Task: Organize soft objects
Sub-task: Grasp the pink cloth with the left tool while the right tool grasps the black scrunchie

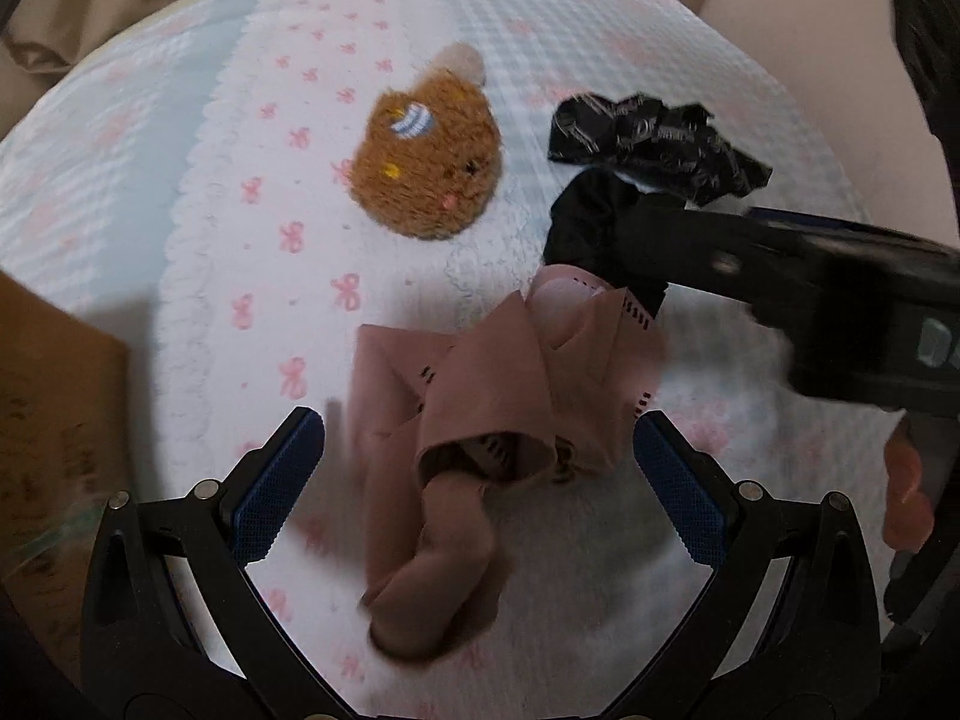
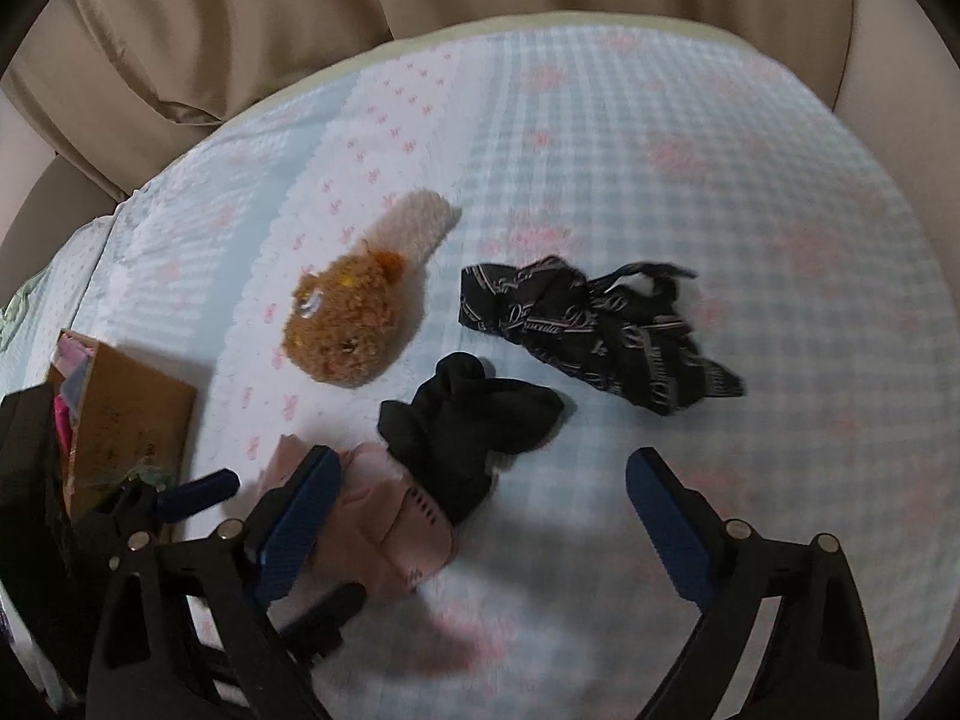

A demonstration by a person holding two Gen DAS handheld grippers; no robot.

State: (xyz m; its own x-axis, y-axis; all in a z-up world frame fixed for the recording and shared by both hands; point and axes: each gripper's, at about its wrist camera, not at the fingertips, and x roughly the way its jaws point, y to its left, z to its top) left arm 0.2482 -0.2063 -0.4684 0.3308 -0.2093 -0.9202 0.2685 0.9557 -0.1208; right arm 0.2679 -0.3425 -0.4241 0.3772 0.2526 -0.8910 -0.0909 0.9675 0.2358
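Two handheld grippers hang over soft items scattered on a bed covered with a pale blue and white sheet with pink bows.

The left gripper has its blue-padded fingers spread wide on either side of a crumpled dusty-pink garment, not pressing it. The right gripper is also wide open, over bare bedsheet, with a black sock just ahead between its fingertips and untouched. The sock overlaps the pink garment's edge. A brown plush toy lies toward the bed's far edge. A black patterned cloth lies to its right, near the sock. A cardboard box sits at the left edge.
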